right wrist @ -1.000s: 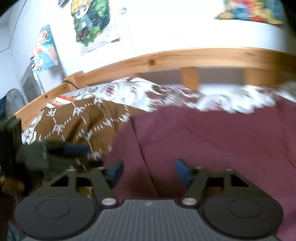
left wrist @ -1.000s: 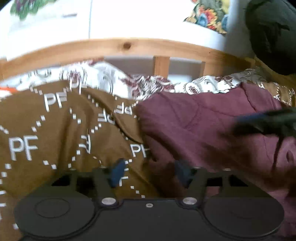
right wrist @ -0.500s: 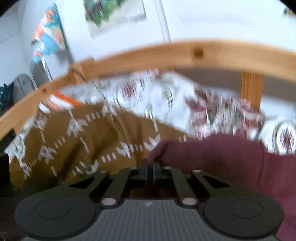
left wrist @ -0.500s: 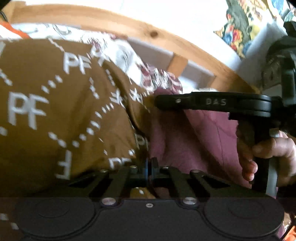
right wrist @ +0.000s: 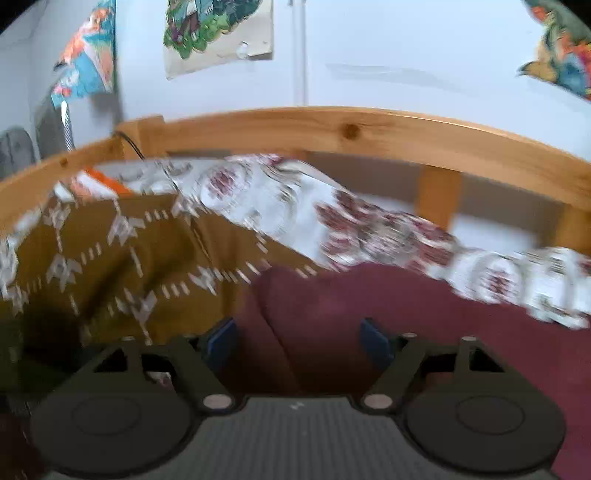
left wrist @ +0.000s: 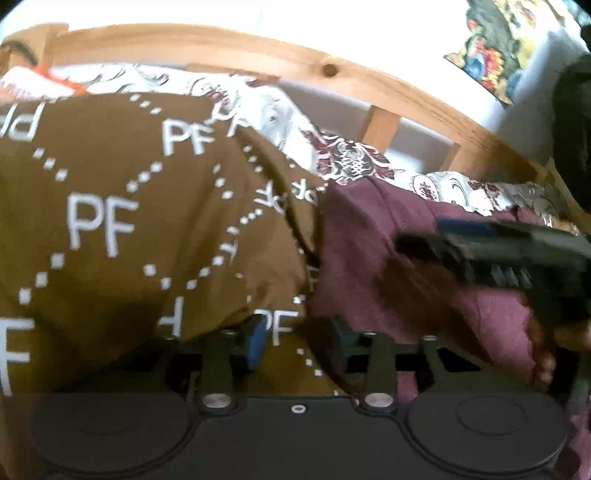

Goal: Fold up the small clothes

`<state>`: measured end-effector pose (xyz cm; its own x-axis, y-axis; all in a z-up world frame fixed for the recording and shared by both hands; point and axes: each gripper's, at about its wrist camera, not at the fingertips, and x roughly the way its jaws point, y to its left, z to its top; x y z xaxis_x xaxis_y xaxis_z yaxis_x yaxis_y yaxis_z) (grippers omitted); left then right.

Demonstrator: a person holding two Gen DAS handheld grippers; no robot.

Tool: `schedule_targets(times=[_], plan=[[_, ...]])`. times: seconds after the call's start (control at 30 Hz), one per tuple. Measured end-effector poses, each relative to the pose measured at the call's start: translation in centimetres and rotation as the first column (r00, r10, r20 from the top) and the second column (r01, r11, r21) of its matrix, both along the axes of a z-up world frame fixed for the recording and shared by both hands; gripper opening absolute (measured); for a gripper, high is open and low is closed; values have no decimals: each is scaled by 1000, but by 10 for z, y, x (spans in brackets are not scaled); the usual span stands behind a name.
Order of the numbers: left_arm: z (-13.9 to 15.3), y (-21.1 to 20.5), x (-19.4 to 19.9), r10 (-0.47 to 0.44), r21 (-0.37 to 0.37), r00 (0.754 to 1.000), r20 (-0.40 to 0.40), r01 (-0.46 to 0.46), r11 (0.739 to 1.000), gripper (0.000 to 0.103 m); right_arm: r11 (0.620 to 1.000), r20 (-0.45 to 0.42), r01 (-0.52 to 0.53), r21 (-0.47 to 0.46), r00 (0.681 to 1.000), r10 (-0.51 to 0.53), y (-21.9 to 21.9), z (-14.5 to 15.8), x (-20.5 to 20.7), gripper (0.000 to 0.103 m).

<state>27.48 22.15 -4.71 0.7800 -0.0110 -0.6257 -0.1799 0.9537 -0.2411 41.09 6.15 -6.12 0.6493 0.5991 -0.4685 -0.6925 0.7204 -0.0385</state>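
A brown garment [left wrist: 122, 229] printed with white "PF" letters lies on the bed, left of a maroon garment [left wrist: 369, 236]. My left gripper [left wrist: 297, 341] is open just above the brown cloth at its seam with the maroon one. My right gripper [right wrist: 299, 338] is open low over the maroon garment [right wrist: 406, 325], with the brown garment [right wrist: 110, 258] to its left. The right gripper also shows at the right of the left wrist view [left wrist: 498, 251], over the maroon cloth.
A patterned white and red bedsheet [right wrist: 295, 206] lies behind the clothes. A wooden bed rail [right wrist: 332, 129] runs along the back, with a white wall and posters [right wrist: 218, 33] above. An orange item [left wrist: 62, 83] lies at the far left.
Both grippers were shut on the cloth half a second ago and are now open. The right gripper has dropped lower and moved right in the left wrist view.
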Motion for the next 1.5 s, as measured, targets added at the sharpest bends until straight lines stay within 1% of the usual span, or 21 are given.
schedule_targets(times=[0.07, 0.1, 0.17, 0.23, 0.27, 0.3, 0.33, 0.4, 0.47, 0.5, 0.6, 0.67, 0.73, 0.8, 0.9, 0.97, 1.07, 1.17, 1.3, 1.43, 1.5], plan=[[-2, -7, 6, 3, 53, 1000, -25, -2, 999, 47, 998, 7, 34, -44, 999, -34, -21, -6, -12, 88], [-5, -10, 9, 10, 75, 999, -38, -7, 997, 47, 997, -4, 54, -63, 999, -54, -33, -10, -17, 88], [-9, -10, 12, 31, 82, 998, -59, -26, 996, 48, 990, -33, 110, -90, 993, -113, -57, -20, -25, 91], [-8, -10, 12, 48, 76, 997, -64, -43, 996, 48, 973, -57, 194, -128, 978, -202, -83, -30, -33, 91], [-7, -10, 11, 56, 75, 996, -71, -51, 996, 51, 961, -60, 234, -145, 968, -244, -96, -35, -36, 91], [-5, -11, 10, 65, 77, 995, -77, -59, 995, 57, 951, -62, 266, -157, 959, -278, -108, -39, -40, 92], [-2, -11, 8, 71, 79, 994, -78, -64, 995, 60, 942, -68, 295, -161, 949, -308, -121, -42, -44, 95], [4, -13, 0, 79, 89, 995, -65, -73, 993, 75, 938, -92, 324, -127, 937, -336, -148, -48, -53, 102], [12, -19, -12, 85, 110, 995, -42, -80, 991, 82, 939, -130, 334, -79, 931, -342, -173, -52, -63, 103], [16, -23, -18, 85, 121, 996, -38, -80, 989, 86, 937, -136, 341, -77, 927, -349, -182, -54, -68, 102], [23, -37, -33, 91, 163, 995, -37, -83, 983, 96, 936, -80, 334, -112, 936, -344, -194, -60, -93, 102], [27, -51, -47, 87, 209, 995, -43, -76, 975, 97, 930, -27, 336, -150, 939, -344, -199, -61, -110, 102], [29, -62, -63, 78, 233, 996, -46, -65, 970, 99, 917, 25, 347, -197, 937, -349, -203, -64, -129, 103], [30, -76, -83, 58, 242, 998, -40, -47, 969, 102, 904, 78, 360, -231, 933, -352, -208, -65, -149, 103], [29, -96, -111, 16, 239, 999, -50, -4, 971, 102, 903, 128, 357, -237, 933, -336, -216, -61, -183, 103], [27, -108, -131, -22, 235, 998, -55, 35, 971, 102, 911, 133, 352, -216, 935, -330, -225, -56, -207, 103], [24, -122, -164, -108, 211, 993, -52, 117, 971, 102, 935, 106, 310, -172, 950, -295, -244, -49, -247, 103], [22, -134, -190, -202, 184, 978, -54, 208, 961, 102, 949, 92, 260, -180, 965, -246, -257, -49, -285, 103], [19, -145, -217, -289, 157, 956, -53, 294, 943, 102, 944, 86, 219, -246, 975, -204, -261, -49, -322, 103], [13, -155, -224, -336, 136, 939, -73, 343, 929, 102, 933, 100, 218, -286, 975, -197, -266, -55, -343, 103], [9, -159, -223, -369, 132, 925, -97, 379, 916, 102, 929, 69, 216, -300, 976, -205, -267, -60, -346, 103]])
